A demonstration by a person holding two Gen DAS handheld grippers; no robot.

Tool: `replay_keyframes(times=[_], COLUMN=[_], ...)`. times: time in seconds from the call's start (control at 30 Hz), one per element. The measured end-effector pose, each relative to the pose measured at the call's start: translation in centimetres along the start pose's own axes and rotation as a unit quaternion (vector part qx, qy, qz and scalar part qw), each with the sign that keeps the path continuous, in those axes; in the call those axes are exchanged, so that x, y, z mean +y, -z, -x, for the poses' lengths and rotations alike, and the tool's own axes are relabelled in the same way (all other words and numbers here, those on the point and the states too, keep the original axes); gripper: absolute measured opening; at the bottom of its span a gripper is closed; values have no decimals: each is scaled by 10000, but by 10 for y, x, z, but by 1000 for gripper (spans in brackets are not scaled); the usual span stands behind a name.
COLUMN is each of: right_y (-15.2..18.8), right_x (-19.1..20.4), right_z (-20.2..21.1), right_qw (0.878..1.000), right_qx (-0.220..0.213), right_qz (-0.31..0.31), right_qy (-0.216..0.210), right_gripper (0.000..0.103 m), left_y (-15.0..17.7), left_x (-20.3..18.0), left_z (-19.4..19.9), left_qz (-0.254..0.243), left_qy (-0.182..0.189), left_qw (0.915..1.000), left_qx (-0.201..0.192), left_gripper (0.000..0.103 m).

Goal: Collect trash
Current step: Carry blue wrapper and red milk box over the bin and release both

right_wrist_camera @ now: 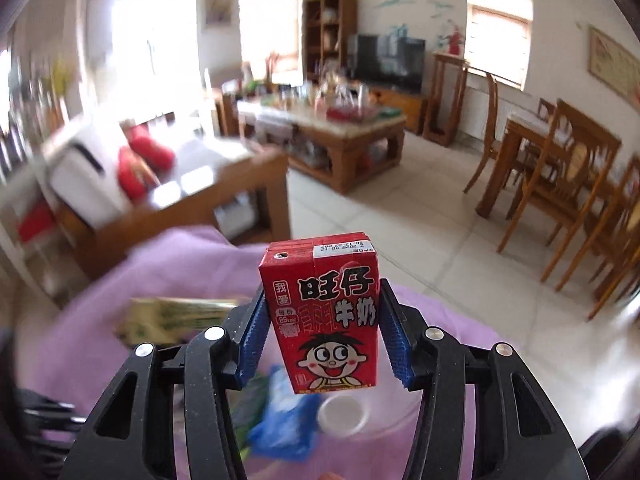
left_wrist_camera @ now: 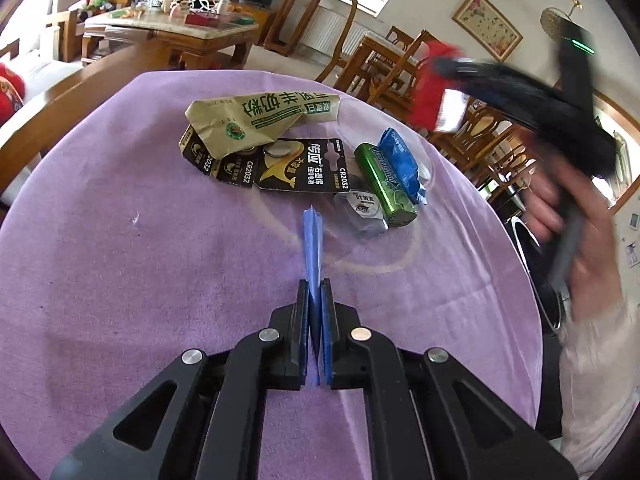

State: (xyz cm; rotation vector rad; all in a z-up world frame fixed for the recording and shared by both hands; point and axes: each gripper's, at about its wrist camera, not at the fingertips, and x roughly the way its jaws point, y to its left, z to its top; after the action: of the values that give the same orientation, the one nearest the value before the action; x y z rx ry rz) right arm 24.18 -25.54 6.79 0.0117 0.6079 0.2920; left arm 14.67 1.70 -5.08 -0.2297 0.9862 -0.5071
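Purple cloth covers the round tabletop (left_wrist_camera: 120, 280), with a wooden living room behind it. The left gripper (left_wrist_camera: 315, 294) has its jaws pressed together on the edge of a clear glass dish (left_wrist_camera: 400, 264) resting on the cloth. In the dish lie a green tube (left_wrist_camera: 384, 184), a blue wrapper (left_wrist_camera: 402, 162) and a small silver packet (left_wrist_camera: 362, 212); just beyond, toward the far edge, sit a black battery card (left_wrist_camera: 304, 168) and a crumpled beige wrapper (left_wrist_camera: 260, 118). The right gripper (right_wrist_camera: 322, 320) holds a red milk carton (right_wrist_camera: 324, 316) upright between its blue pads (right_wrist_camera: 394, 340), raised above the dish at the right edge. The person's hand (left_wrist_camera: 560, 216) on that gripper is blurred.
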Motion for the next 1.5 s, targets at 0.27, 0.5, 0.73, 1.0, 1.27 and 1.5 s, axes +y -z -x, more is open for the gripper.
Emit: replay_keyframes(times=[0.27,0.5,0.73,1.0,1.27,1.5], right_y=[76,138,169,208,245,263], right_x=[-14,-35,-91,-191,-258,-279], right_z=[106,164,220,287,305,287], right_qw=[9931,9904,9844,9655,9439,9394], right_qx=[-352,-412,-877,-1355,-1397,-1264], right_qz=[-794,-1093,-1481,-2171,-2762,-2944], right_qy=[-785,-737,-364,474,1154,1221], right_gripper=[51,51,51,51,51,51], left_y=[3,26,35,43,47,50], left_x=[-12,-80,-192,-315,-380,-393], left_z=[18,54,41,-28,-88,-116], left_qz=[-239,-747,-1456,-2116,-2351,-2414], left_qy=[67,-89,471,1295,1582,1431], left_qw=[9990,9885,9747,9616,9574,9594], left_qx=[-384,-1310,-1629,-1178,-566,-276], left_gripper=[6,6,6,6,6,7])
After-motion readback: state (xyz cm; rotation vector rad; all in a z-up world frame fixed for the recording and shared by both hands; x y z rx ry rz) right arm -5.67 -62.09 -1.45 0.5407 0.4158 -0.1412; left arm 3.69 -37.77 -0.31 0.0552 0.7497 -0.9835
